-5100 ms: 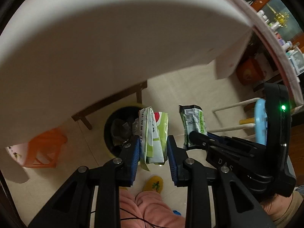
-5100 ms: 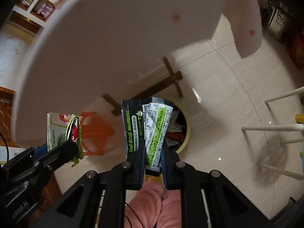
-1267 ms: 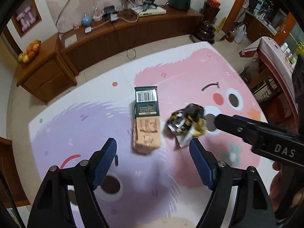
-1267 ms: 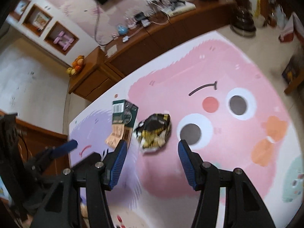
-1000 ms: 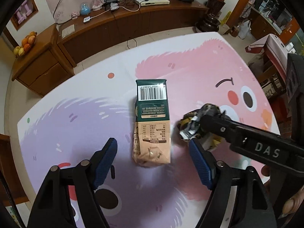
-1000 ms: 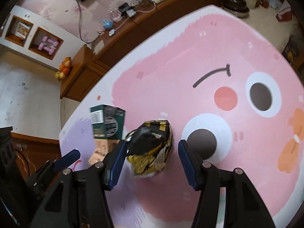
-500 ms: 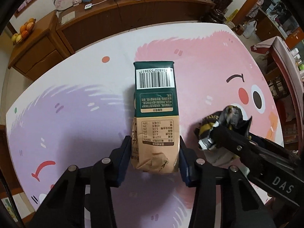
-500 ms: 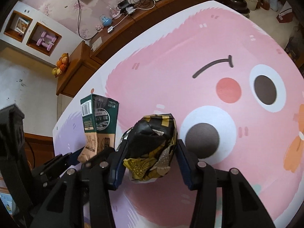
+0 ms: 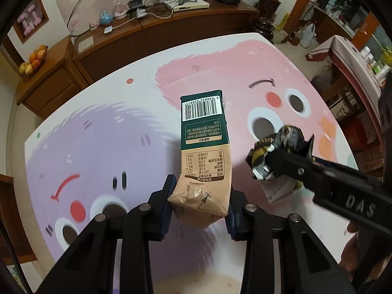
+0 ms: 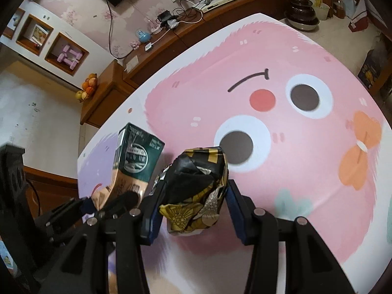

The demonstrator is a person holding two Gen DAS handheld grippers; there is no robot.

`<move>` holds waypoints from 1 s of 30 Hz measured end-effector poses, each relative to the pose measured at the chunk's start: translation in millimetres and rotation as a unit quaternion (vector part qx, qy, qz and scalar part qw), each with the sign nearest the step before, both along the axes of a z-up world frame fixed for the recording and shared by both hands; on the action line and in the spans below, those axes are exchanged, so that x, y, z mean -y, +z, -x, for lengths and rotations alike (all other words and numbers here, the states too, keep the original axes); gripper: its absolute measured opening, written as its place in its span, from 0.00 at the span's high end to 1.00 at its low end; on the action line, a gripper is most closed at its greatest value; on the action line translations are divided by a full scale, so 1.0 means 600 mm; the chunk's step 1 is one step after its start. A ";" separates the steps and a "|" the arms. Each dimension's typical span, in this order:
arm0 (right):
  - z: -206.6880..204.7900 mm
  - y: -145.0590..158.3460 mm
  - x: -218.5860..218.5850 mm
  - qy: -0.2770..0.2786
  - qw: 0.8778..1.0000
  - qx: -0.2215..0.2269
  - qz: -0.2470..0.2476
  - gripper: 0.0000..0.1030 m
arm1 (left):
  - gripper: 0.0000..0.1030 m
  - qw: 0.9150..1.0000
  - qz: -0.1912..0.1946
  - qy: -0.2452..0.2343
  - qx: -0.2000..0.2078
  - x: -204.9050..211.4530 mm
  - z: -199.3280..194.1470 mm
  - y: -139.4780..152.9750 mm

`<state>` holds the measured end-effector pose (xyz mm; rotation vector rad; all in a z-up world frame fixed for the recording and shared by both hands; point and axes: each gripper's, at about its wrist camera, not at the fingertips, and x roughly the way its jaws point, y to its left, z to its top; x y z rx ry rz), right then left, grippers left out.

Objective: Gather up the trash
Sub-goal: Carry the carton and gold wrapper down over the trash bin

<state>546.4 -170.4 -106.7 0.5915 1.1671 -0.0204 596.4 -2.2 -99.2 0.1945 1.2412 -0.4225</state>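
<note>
A green and tan drink carton (image 9: 204,147) is pinched at its tan end by my left gripper (image 9: 201,196). Its jaws are still closing and the tan end is dented. The carton hangs tilted above the table, its barcode end away from me. My right gripper (image 10: 193,196) is shut on a crumpled black and gold wrapper (image 10: 196,183), also raised off the table. In the left wrist view the wrapper (image 9: 276,147) shows at the right, at the tip of the right gripper's finger (image 9: 306,171). In the right wrist view the carton (image 10: 137,156) is just left of the wrapper.
Under both grippers lies a tablecloth (image 9: 98,134) printed with pink and purple cartoon faces. A long wooden sideboard (image 9: 147,31) with cables and a fruit bowl (image 9: 34,61) stands beyond the table's far edge. Another covered table (image 9: 355,56) stands at the right.
Both grippers closed from wide open, the left onto the carton and the right onto the wrapper. Both pieces have since come up off the tablecloth, and the carton's tan end has dented.
</note>
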 end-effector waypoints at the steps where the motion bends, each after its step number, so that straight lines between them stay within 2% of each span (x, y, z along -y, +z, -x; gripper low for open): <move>1: 0.008 0.004 0.001 0.000 1.000 0.002 -0.002 0.54 | 0.67 1.000 0.000 -0.001 0.004 0.001 0.018 0.009; 10: 0.148 0.071 0.016 0.018 0.999 0.040 -0.029 0.54 | 0.67 0.999 0.009 0.007 0.047 -0.002 0.182 0.115; 18: 0.320 0.138 0.036 0.065 0.994 0.077 -0.039 0.54 | 0.67 0.993 0.024 0.040 0.106 0.012 0.388 0.213; 25: 0.484 0.192 0.062 0.106 0.988 0.112 -0.022 0.54 | 0.67 0.987 0.035 0.080 0.136 0.038 0.567 0.246; 30: 0.599 0.220 0.079 0.134 0.983 0.127 -0.009 0.54 | 0.67 0.986 0.049 0.097 0.130 0.058 0.679 0.251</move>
